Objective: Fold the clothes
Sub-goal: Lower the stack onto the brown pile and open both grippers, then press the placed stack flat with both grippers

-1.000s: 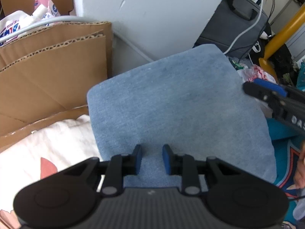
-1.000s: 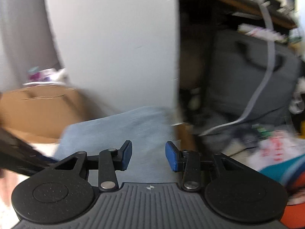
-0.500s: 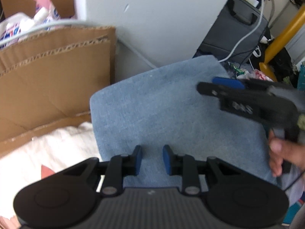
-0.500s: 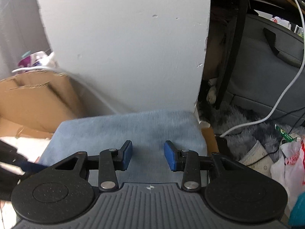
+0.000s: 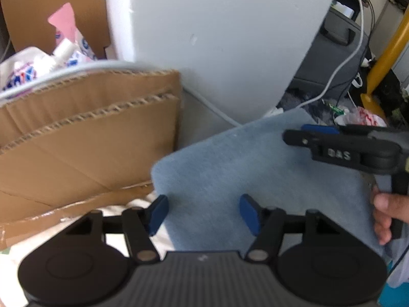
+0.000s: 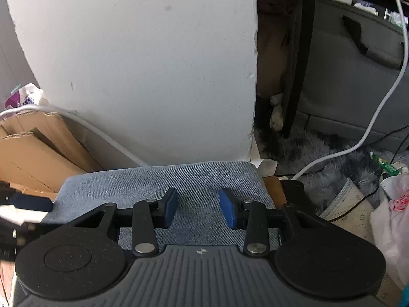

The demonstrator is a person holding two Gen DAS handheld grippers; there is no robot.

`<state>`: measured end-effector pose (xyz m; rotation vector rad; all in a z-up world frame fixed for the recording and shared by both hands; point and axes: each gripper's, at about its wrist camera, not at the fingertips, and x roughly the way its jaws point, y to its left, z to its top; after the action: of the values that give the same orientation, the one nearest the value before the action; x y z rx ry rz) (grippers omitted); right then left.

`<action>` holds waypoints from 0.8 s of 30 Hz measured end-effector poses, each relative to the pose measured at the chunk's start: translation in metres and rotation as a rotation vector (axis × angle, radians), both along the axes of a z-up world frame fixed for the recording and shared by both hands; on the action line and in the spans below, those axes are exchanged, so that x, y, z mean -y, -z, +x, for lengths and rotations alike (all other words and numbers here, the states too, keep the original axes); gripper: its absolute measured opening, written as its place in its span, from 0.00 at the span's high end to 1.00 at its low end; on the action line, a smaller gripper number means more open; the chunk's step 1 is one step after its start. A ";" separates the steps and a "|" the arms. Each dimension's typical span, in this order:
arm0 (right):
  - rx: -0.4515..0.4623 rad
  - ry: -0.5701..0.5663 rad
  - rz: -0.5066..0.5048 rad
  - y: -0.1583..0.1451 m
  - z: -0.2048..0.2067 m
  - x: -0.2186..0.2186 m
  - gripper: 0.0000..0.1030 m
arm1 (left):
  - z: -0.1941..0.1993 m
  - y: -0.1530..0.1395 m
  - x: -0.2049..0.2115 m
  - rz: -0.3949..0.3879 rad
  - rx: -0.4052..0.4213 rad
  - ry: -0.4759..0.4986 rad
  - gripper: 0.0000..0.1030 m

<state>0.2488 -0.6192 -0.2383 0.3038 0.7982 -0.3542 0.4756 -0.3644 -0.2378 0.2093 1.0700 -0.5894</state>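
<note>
Currently the folded denim garment (image 5: 255,174) is seen lying flat directly under both grippers; left gripper (image 5: 203,213) jaws opening, nothing between; right gripper (image 6: 197,208) parted, empty, nearer the far edge

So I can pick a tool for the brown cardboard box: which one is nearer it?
Left. The left tool sits beside the cardboard box; the right tool sits farther off.

The left black two-finger gripper with blue pads (image 5: 203,213) tilts steeply downward, its jaws opening with nothing pressed between the pads. The right black two-finger gripper with blue pads (image 6: 198,208) also angles downward, jaws parted and clamping nothing. A bare hand (image 5: 387,216) wraps the right gripper's handle, fingers curled around it.
</note>
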 end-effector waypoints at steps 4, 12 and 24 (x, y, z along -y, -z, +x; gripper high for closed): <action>0.027 -0.042 -0.003 -0.022 -0.022 -0.016 0.58 | -0.011 -0.021 -0.010 -0.035 0.008 0.027 0.51; 0.045 -0.086 -0.004 -0.033 -0.075 -0.045 0.58 | -0.060 -0.023 -0.017 -0.078 -0.033 0.145 0.60; -0.036 -0.119 -0.049 -0.005 -0.116 -0.088 0.58 | -0.073 0.001 -0.017 -0.023 -0.017 0.190 0.60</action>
<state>0.1325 -0.5312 -0.2333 0.2033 0.8380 -0.2678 0.4026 -0.3476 -0.2387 0.2883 1.0664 -0.7749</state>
